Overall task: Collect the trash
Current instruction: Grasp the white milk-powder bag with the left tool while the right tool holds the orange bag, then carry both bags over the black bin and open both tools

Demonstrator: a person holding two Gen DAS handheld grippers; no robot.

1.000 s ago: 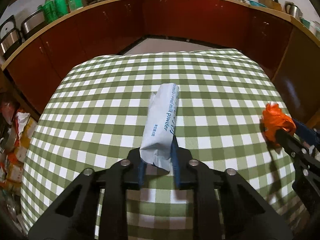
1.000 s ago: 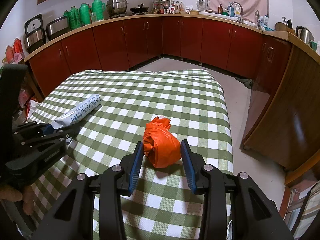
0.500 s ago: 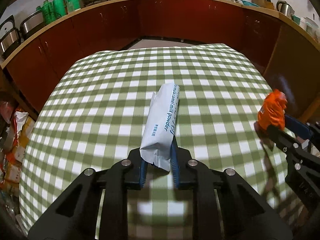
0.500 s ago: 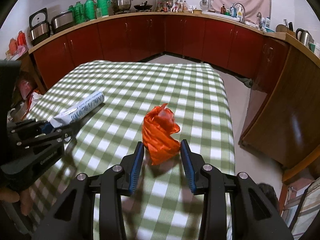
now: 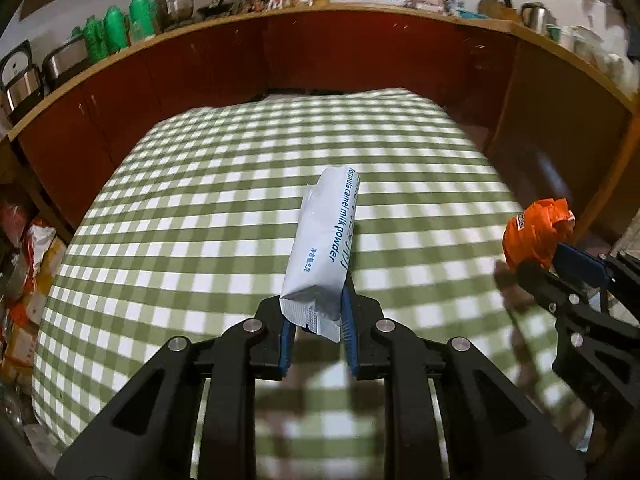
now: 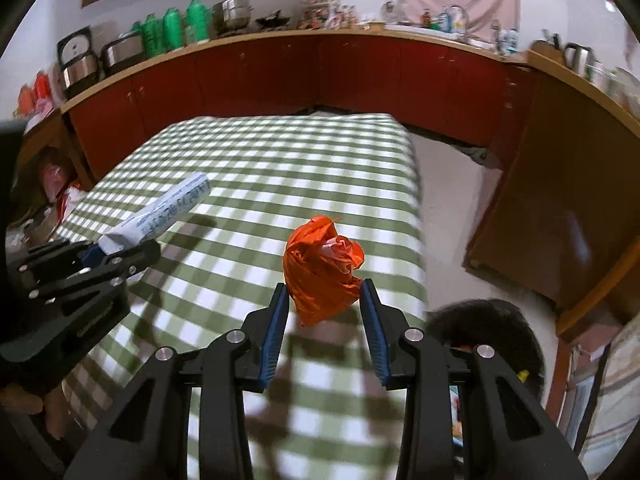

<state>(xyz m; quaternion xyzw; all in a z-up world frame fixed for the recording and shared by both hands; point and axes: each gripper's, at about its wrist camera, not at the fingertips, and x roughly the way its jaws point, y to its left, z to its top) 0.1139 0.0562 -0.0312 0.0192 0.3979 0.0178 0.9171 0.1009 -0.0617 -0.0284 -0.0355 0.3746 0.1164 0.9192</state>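
My left gripper is shut on the near end of a white milk powder packet, which hangs above the green checked table and points away from me. In the right wrist view that same packet sticks out of the left gripper at the left. My right gripper is shut on a crumpled orange plastic bag, lifted off the cloth near the table's right edge. From the left wrist view the orange bag shows at the far right.
Dark red cabinets run around the table, their counter crowded with green flasks, pots and bottles. A dark round bin sits on the floor right of the table. Bags and boxes pile up on the left.
Both grippers have risen off the table with their loads; the packet and the orange bag now hang above the cloth, and the view has tilted up toward the counter.
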